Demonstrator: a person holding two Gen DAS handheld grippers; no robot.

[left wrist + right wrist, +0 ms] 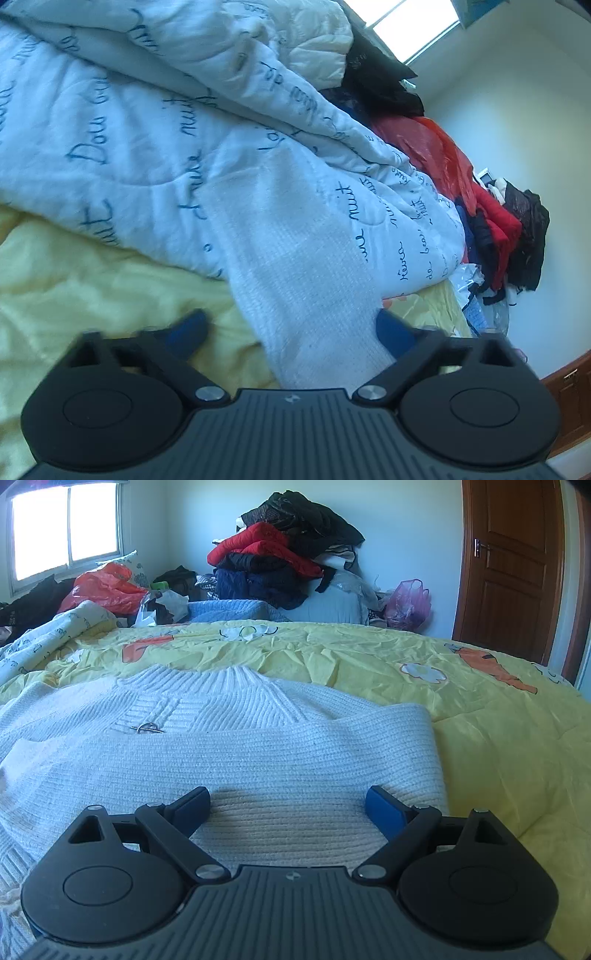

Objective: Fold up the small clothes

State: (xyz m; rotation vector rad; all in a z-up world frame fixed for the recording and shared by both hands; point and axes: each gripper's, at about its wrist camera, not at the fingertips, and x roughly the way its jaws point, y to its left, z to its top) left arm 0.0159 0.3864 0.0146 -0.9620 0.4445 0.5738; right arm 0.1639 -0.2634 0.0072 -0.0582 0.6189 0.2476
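A white knit sweater (pixel 258 746) lies flat on the yellow bedspread (pixel 480 701), collar away from me, with one sleeve folded across its front and a metal clasp (pixel 147 728) near the neckline. My right gripper (pixel 288 808) hovers over the sweater's near part, open, with only flat knit under the gap. In the tilted left wrist view a white knit sleeve (pixel 295 266) runs between the blue pads of my left gripper (pixel 290 330). The right pad (pixel 391 334) sits at the sleeve's edge, while the left pad (pixel 190 328) stands apart from it over yellow cloth, so this gripper is open.
A white quilt with blue handwriting (pixel 147 129) is bunched beside the sleeve. Piled jackets in red, navy and black (pixel 280 557), a red plastic bag (pixel 103 587) and a pink bag (pixel 408 603) sit beyond the bed. A brown door (pixel 513 565) is at the right.
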